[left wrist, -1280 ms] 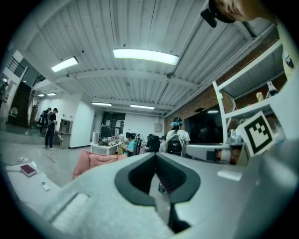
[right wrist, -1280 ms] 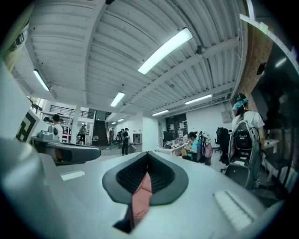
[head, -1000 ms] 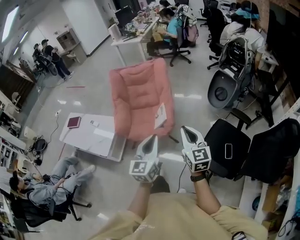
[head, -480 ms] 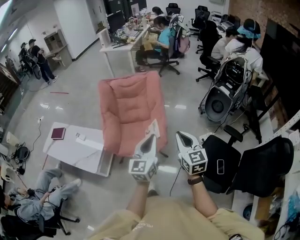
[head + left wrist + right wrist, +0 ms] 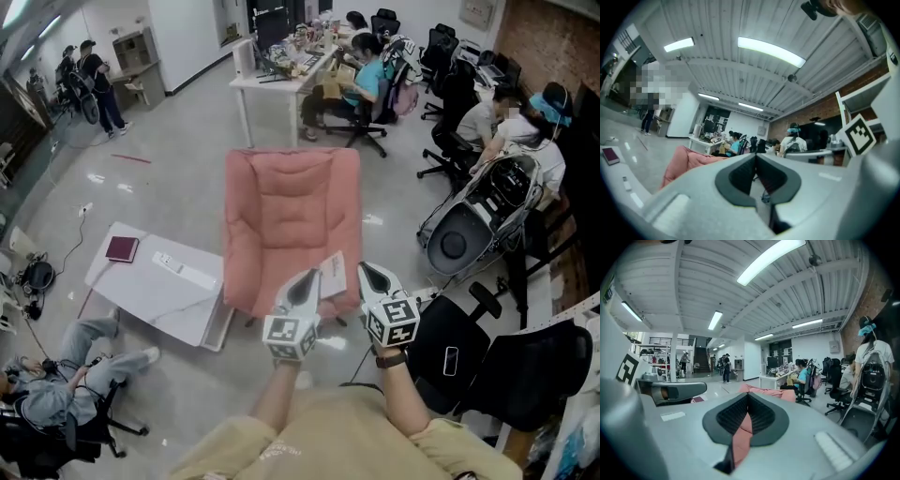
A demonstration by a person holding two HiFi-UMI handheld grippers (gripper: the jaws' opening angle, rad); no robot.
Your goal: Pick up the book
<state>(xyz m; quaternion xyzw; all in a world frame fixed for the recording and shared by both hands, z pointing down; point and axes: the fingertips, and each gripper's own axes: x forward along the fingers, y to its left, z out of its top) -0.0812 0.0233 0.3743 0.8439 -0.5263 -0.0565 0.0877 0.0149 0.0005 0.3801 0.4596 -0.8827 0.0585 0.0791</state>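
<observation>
Forward and rightward travel by the person has brought the pink padded armchair (image 5: pixel 291 216) squarely ahead. Both the left hand-held gripper (image 5: pixel 307 277) and the right hand-held gripper (image 5: pixel 365 270) are closed with nothing between their jaws, held level side by side, probably just being carried during the approach. A pale thin book (image 5: pixel 332 274), the likely target, lies at the seat's right edge just beyond their tips; a dark red book (image 5: pixel 122 248) rests on the white low bench (image 5: pixel 150 291), well apart

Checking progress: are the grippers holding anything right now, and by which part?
Nothing is held: the left gripper and right gripper are both shut and empty.
</observation>
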